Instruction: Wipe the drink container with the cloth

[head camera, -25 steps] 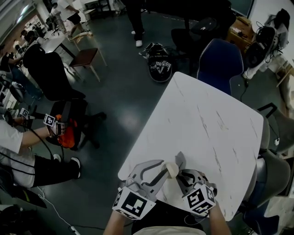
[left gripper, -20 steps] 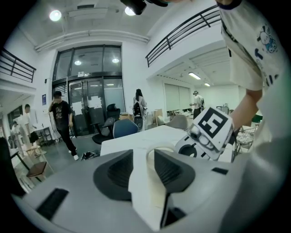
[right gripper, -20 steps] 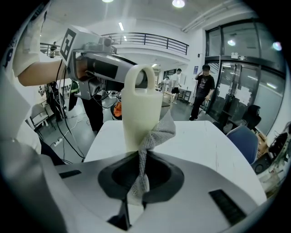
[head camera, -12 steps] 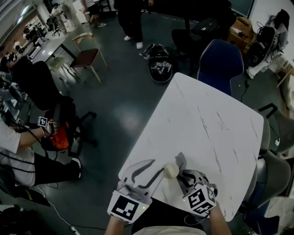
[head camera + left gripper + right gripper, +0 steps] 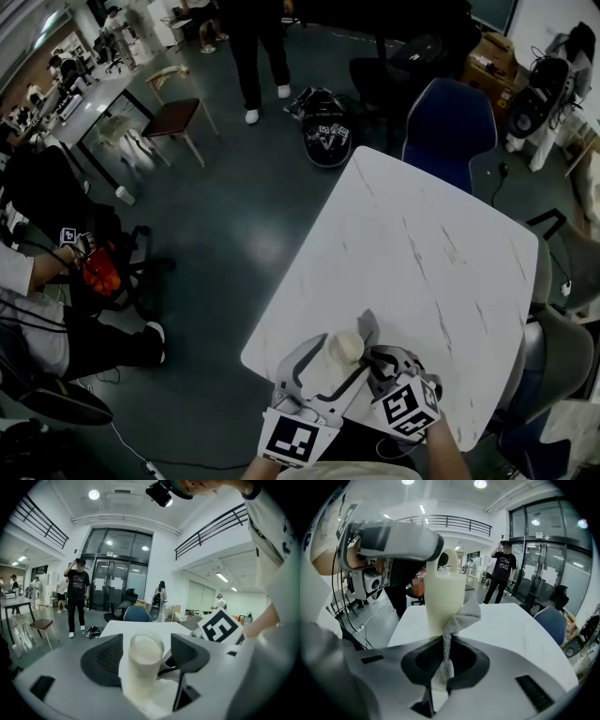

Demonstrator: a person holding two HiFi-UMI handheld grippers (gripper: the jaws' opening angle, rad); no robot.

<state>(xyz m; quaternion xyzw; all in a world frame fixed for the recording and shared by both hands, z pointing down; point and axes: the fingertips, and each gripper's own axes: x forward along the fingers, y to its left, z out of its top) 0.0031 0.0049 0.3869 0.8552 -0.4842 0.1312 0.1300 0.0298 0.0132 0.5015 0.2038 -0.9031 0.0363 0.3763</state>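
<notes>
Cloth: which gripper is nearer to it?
Right. The right gripper is shut on the cloth; the left gripper, its jaws having just opened, straddles the cup beside it without pressing.

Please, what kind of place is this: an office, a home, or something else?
Probably a large open workspace or lab hall, not a home: tall glass doors, a railed upper gallery, and office furniture such as the blue chair by the white table.

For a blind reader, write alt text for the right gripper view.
The right gripper is shut on a grey mesh cloth that touches an upright cream drink container on a white table.
</notes>
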